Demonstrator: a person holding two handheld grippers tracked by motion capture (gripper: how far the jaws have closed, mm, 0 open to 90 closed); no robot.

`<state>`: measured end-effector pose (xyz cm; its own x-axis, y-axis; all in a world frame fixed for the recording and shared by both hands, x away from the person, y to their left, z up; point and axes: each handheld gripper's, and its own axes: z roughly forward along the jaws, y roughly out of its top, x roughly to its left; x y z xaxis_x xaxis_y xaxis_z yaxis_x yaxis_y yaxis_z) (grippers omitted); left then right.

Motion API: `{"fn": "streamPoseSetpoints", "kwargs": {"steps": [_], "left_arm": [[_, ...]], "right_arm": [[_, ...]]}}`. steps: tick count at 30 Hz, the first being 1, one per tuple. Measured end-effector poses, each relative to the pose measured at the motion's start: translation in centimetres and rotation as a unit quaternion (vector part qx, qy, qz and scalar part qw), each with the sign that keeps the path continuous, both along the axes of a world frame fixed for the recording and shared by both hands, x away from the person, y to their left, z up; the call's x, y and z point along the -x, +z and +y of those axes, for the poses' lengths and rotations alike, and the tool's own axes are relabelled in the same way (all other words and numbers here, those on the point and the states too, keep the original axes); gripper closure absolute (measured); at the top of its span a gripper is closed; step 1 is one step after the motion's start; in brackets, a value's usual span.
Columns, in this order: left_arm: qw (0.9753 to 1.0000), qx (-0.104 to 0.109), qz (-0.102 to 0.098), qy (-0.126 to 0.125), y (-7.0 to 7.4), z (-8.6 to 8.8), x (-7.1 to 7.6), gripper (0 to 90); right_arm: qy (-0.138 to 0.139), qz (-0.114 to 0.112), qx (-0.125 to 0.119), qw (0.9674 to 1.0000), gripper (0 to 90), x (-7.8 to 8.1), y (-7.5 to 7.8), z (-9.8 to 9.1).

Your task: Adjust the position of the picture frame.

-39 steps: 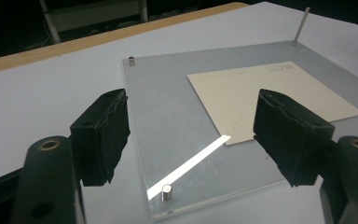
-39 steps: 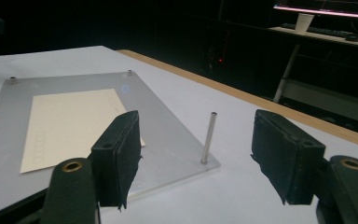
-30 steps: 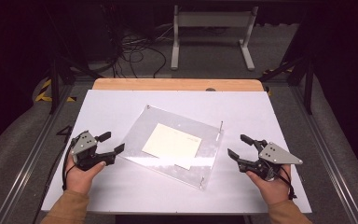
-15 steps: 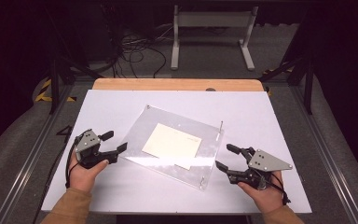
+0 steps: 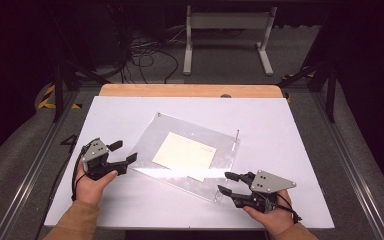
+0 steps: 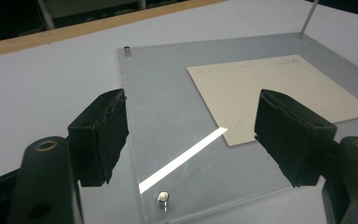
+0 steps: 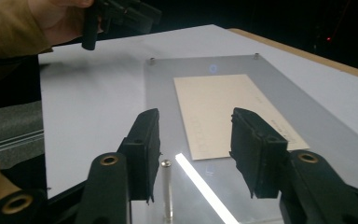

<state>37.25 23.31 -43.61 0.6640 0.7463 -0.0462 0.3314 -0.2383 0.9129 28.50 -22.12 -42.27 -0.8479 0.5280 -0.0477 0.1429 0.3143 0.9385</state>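
High view first: we see a white table (image 5: 130, 115) with a wooden strip (image 5: 190, 90) along its far edge, and on it one clear acrylic plate (image 5: 180, 127) lying flat and turned at an angle, near the middle. One cream card (image 5: 184, 152) lies on or under the plate; we cannot tell which. Beyond the table stand a white frame (image 5: 227, 30) and a tangle of cables (image 5: 145, 50) on the floor.

Our left gripper (image 5: 122, 155) sits at the plate's left edge, its jaws spread apart and empty. Our right gripper (image 5: 226, 182) sits at the plate's near right corner, jaws likewise parted and holding nothing.

Left gripper view shows what the high view blurs: short metal standoffs at the plate's corners, one (image 6: 162, 201) near between the jaws, one (image 6: 127, 50) far, and a thin post (image 6: 307, 16) at the far right, three in all there. A bright reflected streak (image 6: 182, 161) crosses the plate.

Right gripper view shows a tall post (image 7: 166, 189) rising just between its jaws, close to the left one, plus two short standoffs (image 7: 152, 59) at the far corners, and the left hand (image 7: 60, 21) with its gripper beyond the plate's far left corner.
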Motion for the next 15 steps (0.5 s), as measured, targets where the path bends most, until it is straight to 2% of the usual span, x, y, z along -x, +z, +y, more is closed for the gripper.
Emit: {"fn": "streamPoseSetpoints", "kwargs": {"steps": [6,15], "left_arm": [[1.0000,-0.003,0.003,0.002,-0.1,0.1,-0.1,26.2],[0.9999,-0.001,0.009,0.011,-0.4,0.4,-0.2,26.2]], "right_arm": [[0.013,0.006,0.030,0.9994,62.5,0.0,-0.8,0.9],[0.021,0.035,0.065,0.9971,75.7,-0.3,-1.9,1.5]]}}
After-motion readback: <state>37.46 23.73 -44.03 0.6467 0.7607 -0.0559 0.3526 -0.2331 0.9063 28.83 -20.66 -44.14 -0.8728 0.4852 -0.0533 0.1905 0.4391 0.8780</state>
